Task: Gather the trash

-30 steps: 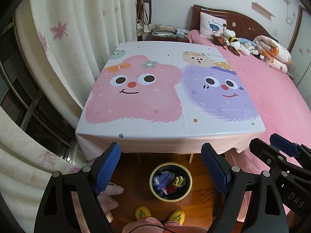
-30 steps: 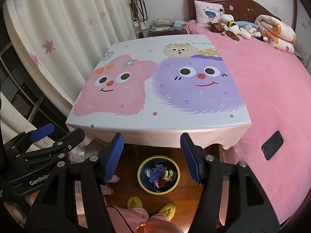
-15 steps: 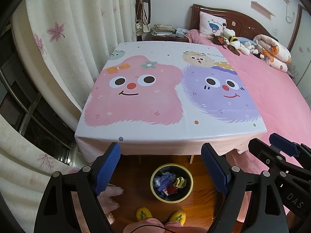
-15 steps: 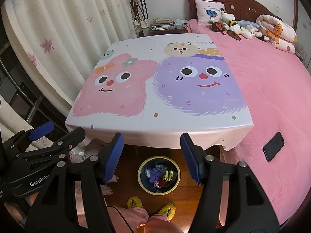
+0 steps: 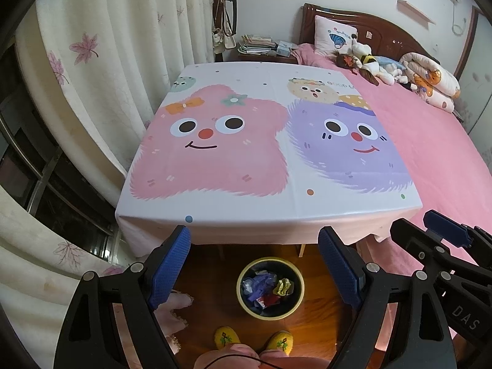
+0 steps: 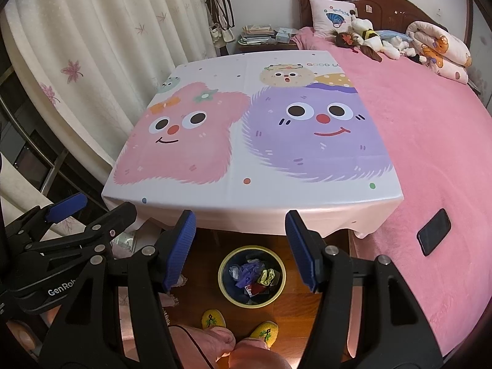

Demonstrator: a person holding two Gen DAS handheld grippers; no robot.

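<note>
A round bin with a yellow rim [image 5: 297,303] [image 6: 226,289] stands on the wooden floor below the table's near edge. Crumpled trash [image 5: 264,287] [image 6: 250,276] in purple, yellow and red lies inside it. My left gripper [image 5: 254,249] hangs above the bin, open, with nothing between its blue pads. My right gripper [image 6: 240,229] is open too and holds nothing. Each gripper shows at the edge of the other's view. The table [image 5: 276,212] wears a cloth printed with a pink and a purple cartoon monster; nothing lies on it.
A bed with a pink cover [image 6: 430,141] runs along the table's right side, a black phone [image 6: 433,231] lying on it. Curtains [image 5: 107,46] hang on the left. A person's feet in yellow slippers [image 5: 226,336] [image 6: 264,332] stand by the bin. Plush toys [image 5: 369,61] sit at the headboard.
Almost nothing differs: both views have crept slightly, so the table sits a touch higher in frame. Both grippers stay open and empty.
</note>
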